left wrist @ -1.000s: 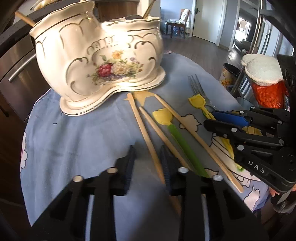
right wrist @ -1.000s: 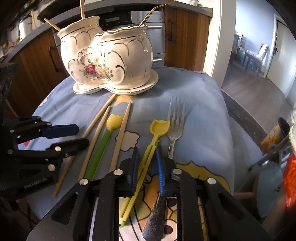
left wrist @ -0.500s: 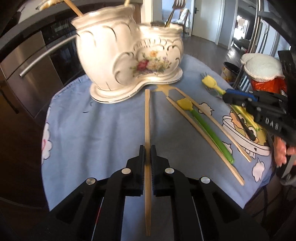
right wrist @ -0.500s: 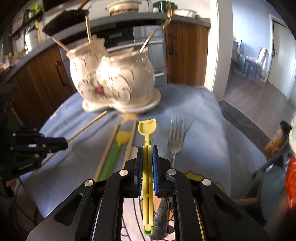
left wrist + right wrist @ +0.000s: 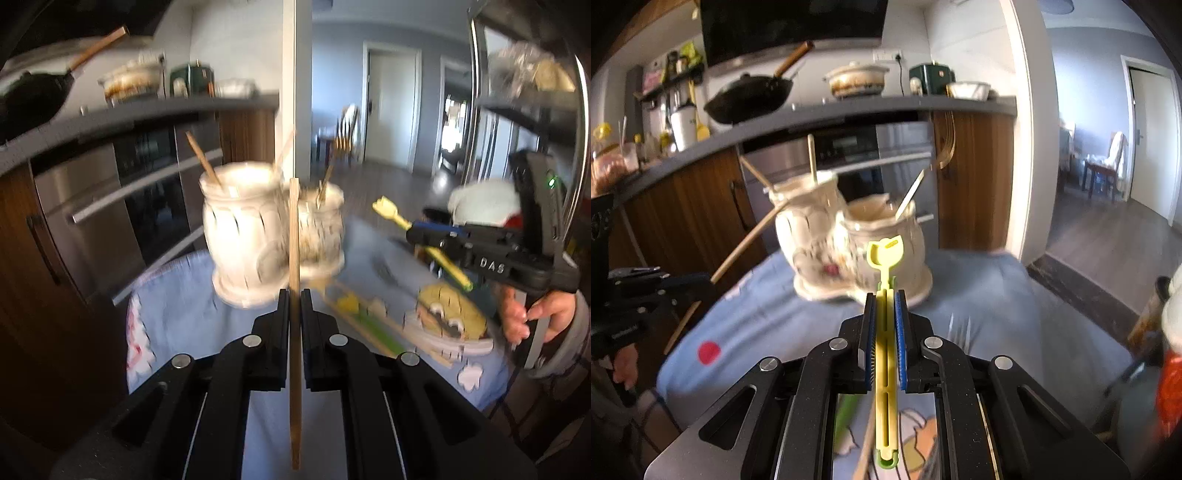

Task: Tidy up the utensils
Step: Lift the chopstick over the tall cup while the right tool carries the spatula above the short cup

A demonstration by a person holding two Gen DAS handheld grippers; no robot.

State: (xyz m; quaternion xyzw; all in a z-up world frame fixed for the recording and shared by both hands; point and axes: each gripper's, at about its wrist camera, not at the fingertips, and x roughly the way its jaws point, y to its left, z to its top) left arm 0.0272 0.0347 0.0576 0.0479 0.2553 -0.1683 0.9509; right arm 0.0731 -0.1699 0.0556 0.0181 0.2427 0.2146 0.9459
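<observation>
My left gripper (image 5: 294, 295) is shut on a wooden chopstick (image 5: 294, 236) and holds it in the air, pointing at the white floral ceramic holder (image 5: 243, 236). My right gripper (image 5: 885, 295) is shut on a yellow plastic utensil (image 5: 885, 254) and holds it raised in front of the holder (image 5: 864, 243). The holder has two cups, each with sticks or utensils standing in it. The right gripper with the yellow utensil (image 5: 391, 216) also shows in the left wrist view. A green-handled utensil (image 5: 373, 328) and more chopsticks lie on the blue cloth (image 5: 184, 317).
A fork (image 5: 960, 326) lies on the cloth to the right of the right gripper. Behind the table stand an oven (image 5: 857, 147) and a wooden counter with a wok (image 5: 750, 96) and pots. An open doorway lies at the right.
Both grippers have lifted their utensils off the cloth and risen, so the views now look level at the holder. The left chopstick and yellow utensil are clear of the table.
</observation>
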